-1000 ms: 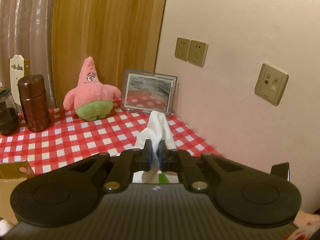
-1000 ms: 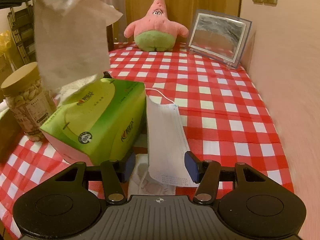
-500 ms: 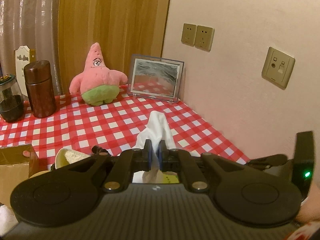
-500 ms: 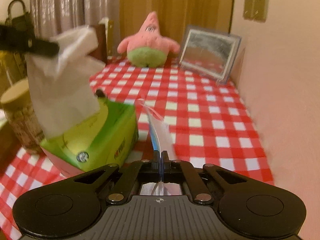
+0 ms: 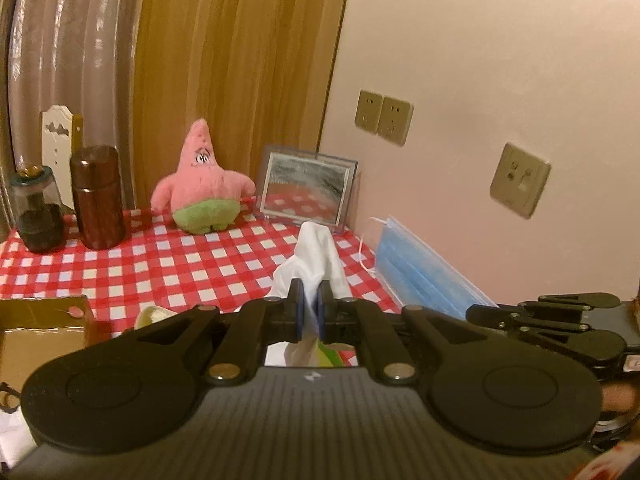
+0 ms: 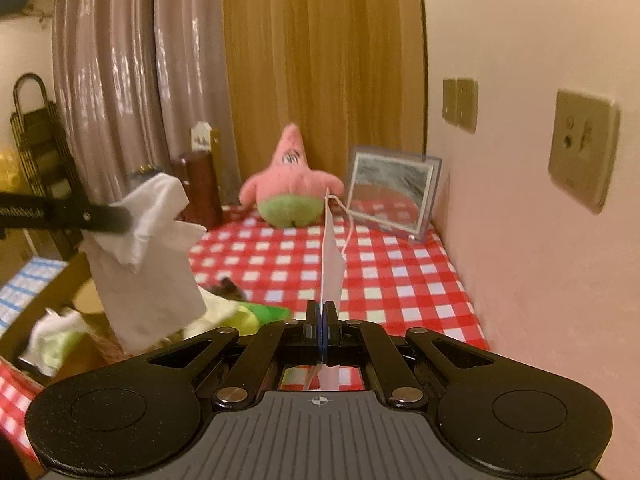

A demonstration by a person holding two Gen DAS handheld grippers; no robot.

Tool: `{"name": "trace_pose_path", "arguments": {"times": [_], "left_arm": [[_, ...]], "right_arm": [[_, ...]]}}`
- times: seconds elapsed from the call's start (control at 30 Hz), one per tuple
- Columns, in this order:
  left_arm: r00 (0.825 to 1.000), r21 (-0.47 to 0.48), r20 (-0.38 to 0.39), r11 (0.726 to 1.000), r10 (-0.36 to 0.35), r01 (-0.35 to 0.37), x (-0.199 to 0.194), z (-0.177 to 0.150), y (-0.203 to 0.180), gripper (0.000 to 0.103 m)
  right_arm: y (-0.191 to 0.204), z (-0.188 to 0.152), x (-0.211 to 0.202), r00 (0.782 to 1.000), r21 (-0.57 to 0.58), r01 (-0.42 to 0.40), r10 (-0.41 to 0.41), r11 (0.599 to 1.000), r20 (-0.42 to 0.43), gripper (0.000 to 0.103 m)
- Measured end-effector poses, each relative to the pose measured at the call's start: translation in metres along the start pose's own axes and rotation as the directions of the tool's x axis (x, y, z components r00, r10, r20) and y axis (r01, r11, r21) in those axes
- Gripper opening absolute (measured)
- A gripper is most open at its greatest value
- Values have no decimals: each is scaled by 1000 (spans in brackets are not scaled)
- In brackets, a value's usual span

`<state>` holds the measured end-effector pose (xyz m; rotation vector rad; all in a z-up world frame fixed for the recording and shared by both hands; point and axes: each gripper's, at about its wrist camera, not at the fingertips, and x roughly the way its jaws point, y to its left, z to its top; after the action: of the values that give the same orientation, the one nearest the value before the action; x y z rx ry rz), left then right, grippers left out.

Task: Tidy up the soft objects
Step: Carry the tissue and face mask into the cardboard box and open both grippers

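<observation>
the right gripper [image 6: 322,316] has clamped its jaws on the blue face mask [image 5: 416,268] and lifted it off the red checked table [image 6: 400,272]; a second ago it lay flat beside the green tissue box [image 6: 256,314]. the left gripper [image 5: 310,300] stays closed on a white tissue [image 5: 316,256] held in the air. both soft items are now up and ready, i'd judge, to be carried to their place

From my right wrist view, tissue box [image 6: 256,314] mostly hidden behind hanging tissue [image 6: 144,256], blurred clutter beside it, unidentifiable.
</observation>
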<state>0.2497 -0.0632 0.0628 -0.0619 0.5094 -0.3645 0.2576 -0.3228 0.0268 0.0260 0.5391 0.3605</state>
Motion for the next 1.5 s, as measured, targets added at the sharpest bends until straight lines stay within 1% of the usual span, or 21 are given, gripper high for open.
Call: {"name": "trace_pose_path", "arguments": {"times": [0.13, 0.3, 0.4, 0.6, 0.77, 1.07, 1.3, 1.5], "left_arm": [[1000, -6, 18, 1000, 17, -17, -32, 1, 2, 6], [998, -23, 29, 998, 54, -53, -69, -3, 15, 6], [996, -31, 35, 996, 84, -83, -93, -7, 27, 6], [987, -46, 42, 987, 155, -153, -133, -15, 51, 6], [975, -68, 43, 975, 217, -213, -160, -20, 76, 6], [953, -99, 39, 950, 300, -295, -193, -27, 119, 6], [936, -112, 24, 932, 350, -346, -206, -33, 152, 6], [925, -123, 1, 918, 379, -376, -203, -42, 179, 6]], "right_arm": [[21, 10, -29, 1000, 15, -22, 22, 1000, 15, 0], [52, 16, -54, 997, 36, -76, 75, 996, 23, 0], [70, 18, -63, 993, 52, -116, 115, 992, 29, 0], [108, 24, -72, 980, 45, -195, 193, 980, 42, 0], [137, 32, -69, 965, 37, -260, 258, 965, 49, 0], [201, 44, -51, 925, 7, -379, 379, 925, 38, 0], [240, 47, -29, 894, -5, -448, 448, 894, 15, 0], [267, 43, 2, 872, -11, -489, 489, 872, -13, 0]]}}
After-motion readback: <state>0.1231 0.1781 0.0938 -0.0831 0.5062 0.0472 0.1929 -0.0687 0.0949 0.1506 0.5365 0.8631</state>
